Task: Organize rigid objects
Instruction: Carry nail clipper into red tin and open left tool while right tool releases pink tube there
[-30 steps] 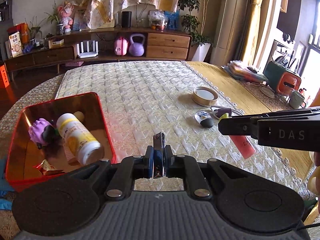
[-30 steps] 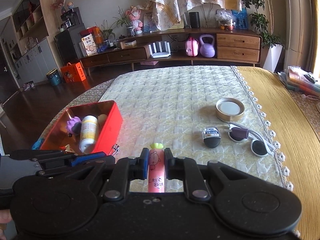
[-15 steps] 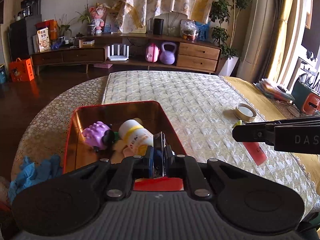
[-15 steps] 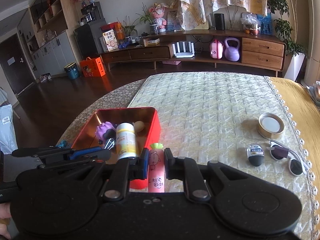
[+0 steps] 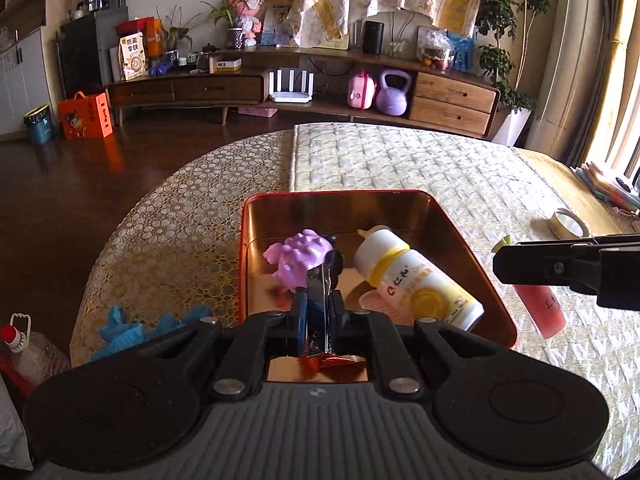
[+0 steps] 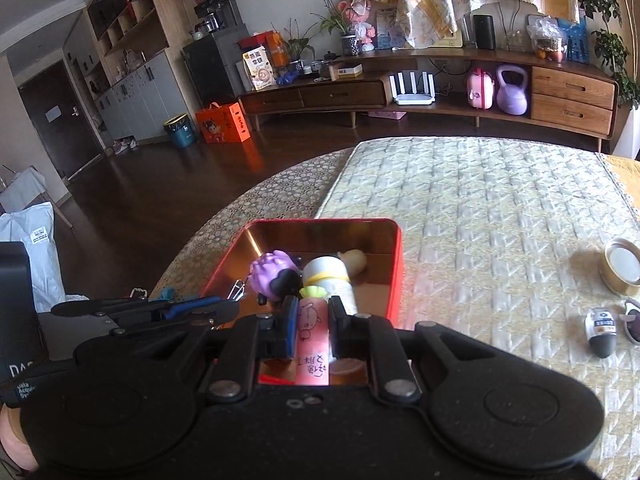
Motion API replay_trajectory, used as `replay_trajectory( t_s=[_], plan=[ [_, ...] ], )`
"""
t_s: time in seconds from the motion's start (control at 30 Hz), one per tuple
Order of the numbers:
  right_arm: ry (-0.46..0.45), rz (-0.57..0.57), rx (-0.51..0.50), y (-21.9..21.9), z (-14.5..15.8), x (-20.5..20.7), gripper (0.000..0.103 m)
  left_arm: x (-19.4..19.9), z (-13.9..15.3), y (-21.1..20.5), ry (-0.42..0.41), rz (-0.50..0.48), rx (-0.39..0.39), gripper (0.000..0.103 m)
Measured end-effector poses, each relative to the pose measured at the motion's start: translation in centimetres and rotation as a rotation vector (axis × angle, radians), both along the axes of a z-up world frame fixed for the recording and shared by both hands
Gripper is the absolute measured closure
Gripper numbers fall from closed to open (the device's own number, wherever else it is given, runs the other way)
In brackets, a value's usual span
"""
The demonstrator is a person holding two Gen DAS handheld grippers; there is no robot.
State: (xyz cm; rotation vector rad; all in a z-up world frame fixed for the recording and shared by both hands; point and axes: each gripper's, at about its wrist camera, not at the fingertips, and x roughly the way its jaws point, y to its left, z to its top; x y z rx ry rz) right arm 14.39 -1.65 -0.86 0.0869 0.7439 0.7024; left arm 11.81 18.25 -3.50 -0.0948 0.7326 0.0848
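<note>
Quilted cream cloth covers a round desk [image 5: 400, 168] in a living room, with a long wooden sideboard against the far wall. Toward the desk's left side sits a red tin box [image 5: 472, 240], open-topped, with a shiny copper-coloured inside. It already holds a purple toy [image 5: 298, 254] on the left and a white and yellow bottle [image 5: 416, 284] lying on its side on the right. The left tool [image 5: 318, 308] hangs directly over the box's near edge, pointing down into it; its jaws are pinched nearly shut on a thin metal nail clipper [image 5: 318, 286] that stands upright between them, its long axis running along the tool. Just to the right, the right tool [image 6: 314, 326] is clamped narrowly around a pink carrot-shaped tube [image 6: 312, 332] with a green top, the tube's length also in line with the fingers. Seen from the left tool's camera, that tube hangs beside the box's right wall, outside the rim, above the cloth. So the left tool looks better placed to release first, while the right probably needs to travel leftward over the rim. Further right on the cloth lie a roll of tape [image 6: 620, 266], a small grey and white object [image 6: 600, 330] and sunglasses [image 6: 632, 320] at the frame edge, well apart from the box.
</note>
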Motion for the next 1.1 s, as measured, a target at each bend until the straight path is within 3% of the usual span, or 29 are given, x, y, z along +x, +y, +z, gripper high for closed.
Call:
replay_trajectory(
  t_s=[0.37,1.1],
  plan=[
    [-0.001,0.077,-0.067,4.0,-2.3,-0.2,0.088,2.4,-1.3,1.3,0.058,-0.004,0.012,0.093],
    [0.066,0.079,-0.105,4.1,-4.6,0.8,0.088,5.1,-3.0,1.5,0.113,-0.010,-0.004,0.094]
  ],
)
